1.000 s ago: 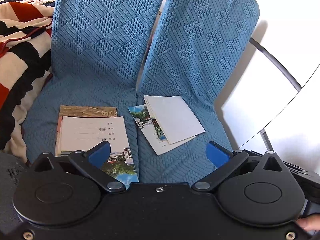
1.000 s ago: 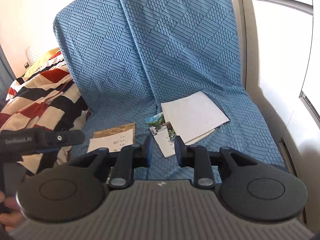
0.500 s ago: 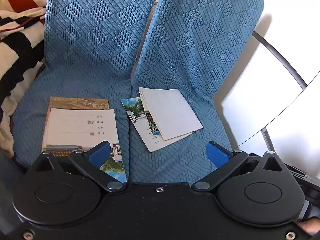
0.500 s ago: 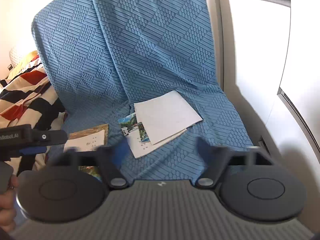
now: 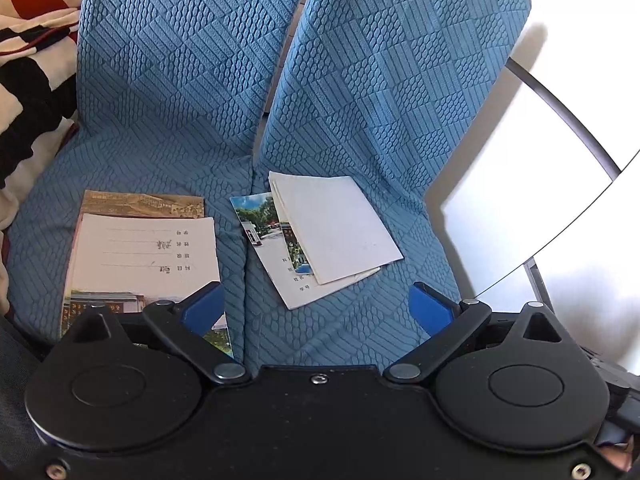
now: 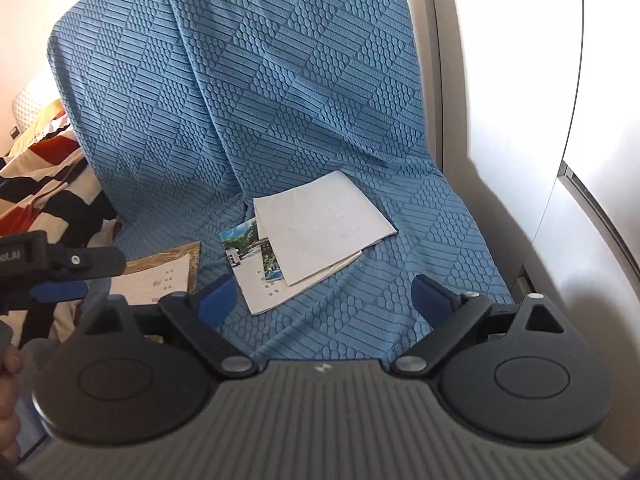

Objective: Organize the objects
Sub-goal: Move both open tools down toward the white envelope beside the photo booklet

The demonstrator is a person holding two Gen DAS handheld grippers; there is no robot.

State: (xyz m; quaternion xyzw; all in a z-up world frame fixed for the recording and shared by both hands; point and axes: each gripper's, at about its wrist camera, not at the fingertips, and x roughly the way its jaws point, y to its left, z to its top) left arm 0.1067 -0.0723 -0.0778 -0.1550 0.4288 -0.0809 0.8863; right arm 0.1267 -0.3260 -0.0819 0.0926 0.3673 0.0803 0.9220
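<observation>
Booklets (image 5: pixel 324 236) loose on blue sofa cover (image 5: pixel 360 100) | striped blanket (image 5: pixel 28 60) left | left gripper (image 5: pixel 316 308) spread | right gripper (image 6: pixel 324 300) opening, empty

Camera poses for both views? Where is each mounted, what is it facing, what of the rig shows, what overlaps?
Left wrist: on the left gripper, angled down at the blue seat cover; open, empty jaws show.
Right wrist: on the right gripper, same downward aim; jaws opening, nothing between them; left gripper and a hand at left edge.
Shared: white booklet pile, left booklet stack, striped blanket.
</observation>
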